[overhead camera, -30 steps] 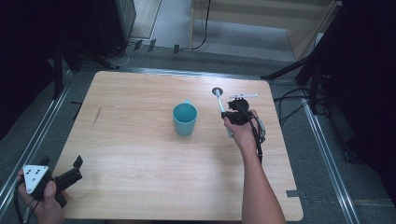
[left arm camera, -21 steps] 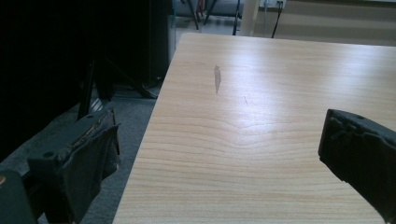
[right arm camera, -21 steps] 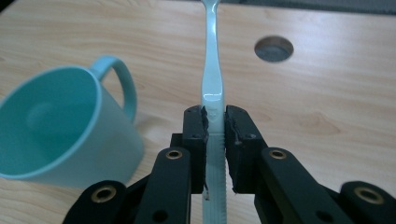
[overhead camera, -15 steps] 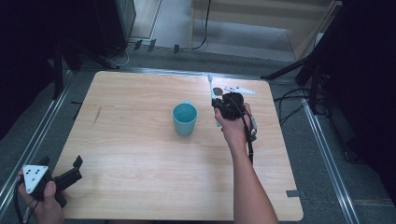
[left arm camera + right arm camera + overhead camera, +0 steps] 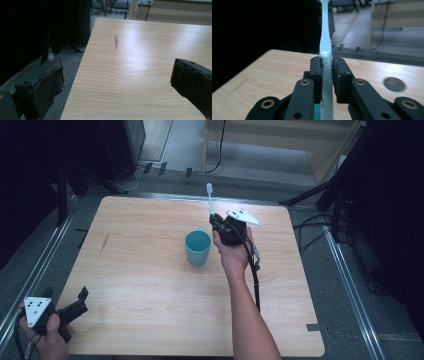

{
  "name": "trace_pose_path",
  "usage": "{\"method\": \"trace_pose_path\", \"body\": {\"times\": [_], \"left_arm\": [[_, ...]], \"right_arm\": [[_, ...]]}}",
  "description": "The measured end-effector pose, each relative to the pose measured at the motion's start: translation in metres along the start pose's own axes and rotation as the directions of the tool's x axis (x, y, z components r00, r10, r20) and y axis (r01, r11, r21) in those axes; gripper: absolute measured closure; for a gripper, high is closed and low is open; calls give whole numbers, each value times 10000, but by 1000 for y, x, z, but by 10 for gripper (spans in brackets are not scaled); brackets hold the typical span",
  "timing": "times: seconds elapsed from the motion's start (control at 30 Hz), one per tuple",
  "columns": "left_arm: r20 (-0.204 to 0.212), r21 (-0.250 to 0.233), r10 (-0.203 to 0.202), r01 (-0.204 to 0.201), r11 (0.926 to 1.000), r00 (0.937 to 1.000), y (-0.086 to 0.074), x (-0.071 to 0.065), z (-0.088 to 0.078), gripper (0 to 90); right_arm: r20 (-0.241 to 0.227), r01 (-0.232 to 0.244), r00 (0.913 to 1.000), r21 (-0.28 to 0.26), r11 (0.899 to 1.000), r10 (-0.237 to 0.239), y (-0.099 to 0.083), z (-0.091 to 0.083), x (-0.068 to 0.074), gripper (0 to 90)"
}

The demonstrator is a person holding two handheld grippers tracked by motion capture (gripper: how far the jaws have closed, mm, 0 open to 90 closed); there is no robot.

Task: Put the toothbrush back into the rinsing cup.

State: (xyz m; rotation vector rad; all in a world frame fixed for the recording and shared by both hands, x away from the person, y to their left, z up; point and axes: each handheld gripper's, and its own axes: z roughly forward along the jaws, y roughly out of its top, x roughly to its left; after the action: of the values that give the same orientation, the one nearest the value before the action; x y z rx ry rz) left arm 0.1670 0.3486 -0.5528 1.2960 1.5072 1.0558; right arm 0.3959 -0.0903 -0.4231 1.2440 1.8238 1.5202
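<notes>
With the toothbrush [image 5: 210, 197] clamped upright in the right gripper [image 5: 218, 222] just beside the cup [image 5: 197, 247], it's probably best lowered handle-first and kept vertical, while the left gripper [image 5: 80, 300] is parked released at the bench [image 5: 150, 285] corner.

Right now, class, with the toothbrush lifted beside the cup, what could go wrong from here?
1. The right tool pinches the toothbrush on its narrow handle, with a long stretch above the pads; it might pivot or slip.
2. The teal cup stands close beside that hand; a sideways swing could knock it over.
3. The cup's mouth is narrow, so a tilted lowering could catch the rim.
</notes>
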Motion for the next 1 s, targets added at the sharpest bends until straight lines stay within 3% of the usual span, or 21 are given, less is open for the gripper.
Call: {"method": "trace_pose_path", "body": {"times": [0.3, 0.47, 0.9, 1.0], "left_arm": [[10, -9, -31, 31, 10000, 10000, 0, 0, 0, 0], [11, -5, -34, 34, 10000, 10000, 0, 0, 0, 0], [55, 12, -77, 77, 10000, 10000, 0, 1, 0, 0], [53, 13, -69, 69, 10000, 10000, 0, 1, 0, 0]], "right_arm": [[-475, 167, 9987, -635, 9978, -197, -11, 12, 8, 795], [-504, 530, 9972, -478, 9974, -554, -17, 15, 12, 795], [-503, 208, 9985, 261, 9994, -195, -45, 20, 6, 795], [-412, 339, 9986, 509, 9981, -318, -51, 21, 6, 795]]}}
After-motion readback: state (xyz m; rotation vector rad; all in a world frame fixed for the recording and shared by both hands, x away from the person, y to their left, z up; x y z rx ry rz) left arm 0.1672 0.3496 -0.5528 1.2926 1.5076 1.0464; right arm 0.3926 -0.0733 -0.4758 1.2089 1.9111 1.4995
